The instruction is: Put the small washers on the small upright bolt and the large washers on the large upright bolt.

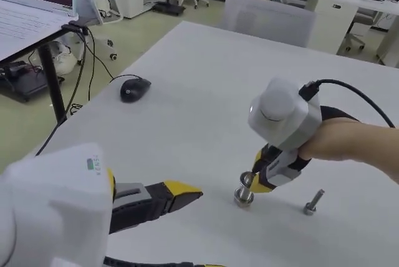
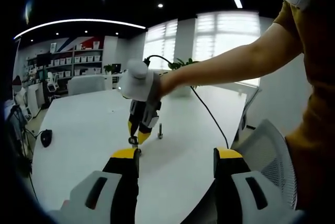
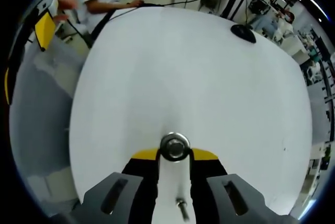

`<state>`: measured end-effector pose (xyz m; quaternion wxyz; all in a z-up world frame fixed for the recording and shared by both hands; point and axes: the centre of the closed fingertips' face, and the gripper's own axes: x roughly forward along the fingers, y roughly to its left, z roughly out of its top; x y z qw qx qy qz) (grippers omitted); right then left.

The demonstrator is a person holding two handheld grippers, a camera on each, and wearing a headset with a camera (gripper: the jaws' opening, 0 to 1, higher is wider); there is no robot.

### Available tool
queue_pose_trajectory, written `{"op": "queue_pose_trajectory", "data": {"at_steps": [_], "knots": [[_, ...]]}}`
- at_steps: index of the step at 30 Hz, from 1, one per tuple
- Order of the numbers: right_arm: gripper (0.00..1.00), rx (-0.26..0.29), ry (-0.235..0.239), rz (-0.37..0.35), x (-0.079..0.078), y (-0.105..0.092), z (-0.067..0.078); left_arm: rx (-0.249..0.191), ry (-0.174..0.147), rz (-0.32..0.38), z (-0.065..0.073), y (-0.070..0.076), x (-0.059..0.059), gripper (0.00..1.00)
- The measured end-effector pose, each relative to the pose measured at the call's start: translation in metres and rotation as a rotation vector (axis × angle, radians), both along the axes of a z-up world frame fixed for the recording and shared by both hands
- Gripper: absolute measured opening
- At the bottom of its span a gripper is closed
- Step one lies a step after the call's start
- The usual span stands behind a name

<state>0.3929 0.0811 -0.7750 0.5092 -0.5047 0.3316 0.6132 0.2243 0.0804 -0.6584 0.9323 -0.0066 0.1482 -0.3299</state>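
Plainly the right claw (image 1: 252,183) had its yellow tips pinched shut on a steel washer (image 1: 247,179). In the right gripper view the ring sat flat across the tips with its hole open along the line of the jaws. Straight beneath it, almost touching, stood the large upright bolt (image 1: 243,197), shank pointing up at the hole, so I judged the next move to be a short, true drop down that axis. The bolt's foot looked broad, but I couldn't tell whether other washers lay there. The small upright bolt (image 1: 313,201) stood just beside it, on the person's right.

The hand (image 1: 349,142) came in from the right above the counter (image 1: 206,92), wrist level and claw tipped steeply downward. The left claw (image 2: 177,156) hung back nearer the person, jaws spread wide with nothing between them, aimed towards the bolts. Being nearer, the right had the job. A computer mouse (image 1: 134,88) lay well apart.
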Motion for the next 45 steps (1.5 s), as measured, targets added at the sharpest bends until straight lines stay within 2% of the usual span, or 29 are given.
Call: {"op": "queue_pose_trajectory", "data": {"at_steps": [9,10,11,12,13,14,15,16,17,18,20,21,27,41,43,45], "knots": [[0.21,-0.014,0.017,-0.018,0.0,-0.003,-0.019,0.002,0.011,0.005,-0.004,0.002,0.002,0.57],[0.19,-0.027,0.014,-0.016,0.001,-0.005,-0.022,0.0,0.011,0.006,-0.004,0.003,0.002,0.57],[0.11,-0.035,0.003,-0.004,0.003,-0.007,-0.023,-0.002,0.012,0.006,-0.004,0.003,0.003,0.57],[0.04,-0.028,-0.032,0.045,0.009,-0.007,-0.021,-0.002,0.014,0.007,-0.005,0.003,0.003,0.57],[0.03,0.001,-0.012,0.008,0.006,-0.006,-0.021,-0.002,0.016,0.006,-0.006,0.003,0.003,0.57],[0.05,0.025,0.08,-0.034,-0.005,-0.002,-0.022,-0.001,0.019,0.004,-0.007,0.003,0.003,0.57],[0.07,0.009,0.095,-0.043,-0.006,-0.005,-0.023,-0.003,0.02,0.002,-0.007,0.003,0.004,0.57],[0.08,-0.004,0.043,-0.039,0.002,-0.006,-0.025,-0.004,0.02,0.003,-0.007,0.003,0.004,0.57],[0.08,0.0,0.041,-0.002,0.0,-0.006,-0.027,-0.005,0.022,0.003,-0.008,0.002,0.004,0.57],[0.08,-0.008,0.068,-0.013,-0.005,-0.007,-0.028,-0.006,0.024,0.001,-0.008,0.002,0.005,0.57],[0.08,-0.004,0.048,-0.01,-0.002,-0.007,-0.028,-0.005,0.024,-0.001,-0.009,0.002,0.006,0.57],[0.08,0.003,0.061,-0.019,-0.003,-0.006,-0.028,-0.005,0.025,-0.002,-0.009,0.002,0.007,0.57],[0.08,0.073,0.057,-0.053,-0.002,-0.005,-0.019,-0.005,0.018,-0.013,-0.008,0.0,0.009,0.57],[0.09,0.232,0.021,-0.129,-0.015,-0.027,0.004,0.018,0.016,-0.045,-0.008,-0.007,0.009,0.57],[0.09,0.272,0.022,-0.151,-0.018,-0.029,0.01,0.02,0.015,-0.05,-0.007,-0.007,0.009,0.57],[0.09,0.283,0.016,-0.161,-0.019,-0.034,0.012,0.025,0.012,-0.057,-0.005,-0.008,0.009,0.57]]}}
